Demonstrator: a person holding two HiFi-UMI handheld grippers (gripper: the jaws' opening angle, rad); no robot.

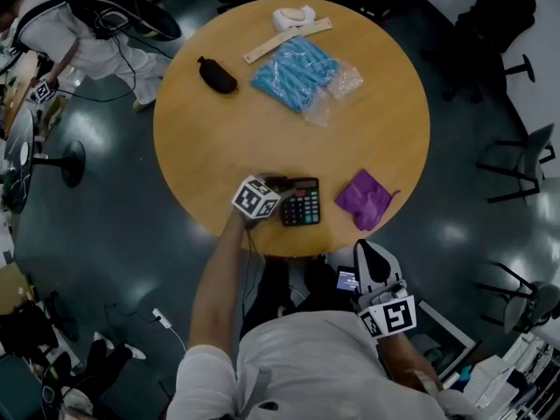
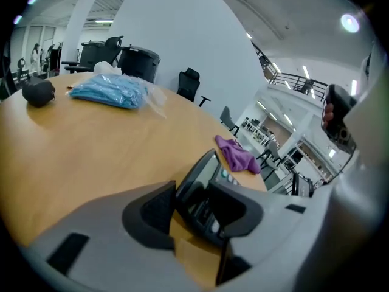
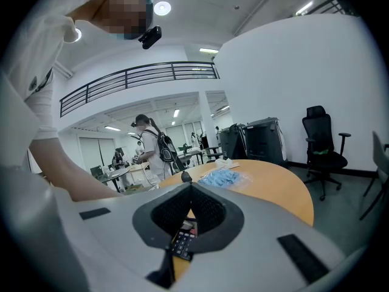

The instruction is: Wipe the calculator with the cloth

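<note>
A black calculator (image 1: 300, 202) lies flat near the front edge of the round wooden table (image 1: 385, 121). My left gripper (image 1: 278, 188) is at its left end, open. In the left gripper view the calculator (image 2: 211, 174) has its near end between the spread jaws of the left gripper (image 2: 203, 202), and the pads do not press on it. A crumpled purple cloth (image 1: 365, 198) lies just right of the calculator, also visible as the cloth (image 2: 237, 155). My right gripper (image 1: 367, 250) hangs off the table's front edge, below the cloth, shut and empty. The right gripper (image 3: 191, 188) looks across the table over the calculator (image 3: 182, 242).
At the table's far side lie a blue plastic bag (image 1: 296, 71), a black pouch (image 1: 217, 74), a pale wooden strip (image 1: 287, 40) and a white object (image 1: 293, 16). Office chairs (image 1: 525, 160) stand to the right of the table. A person sits at the upper left (image 1: 79, 33).
</note>
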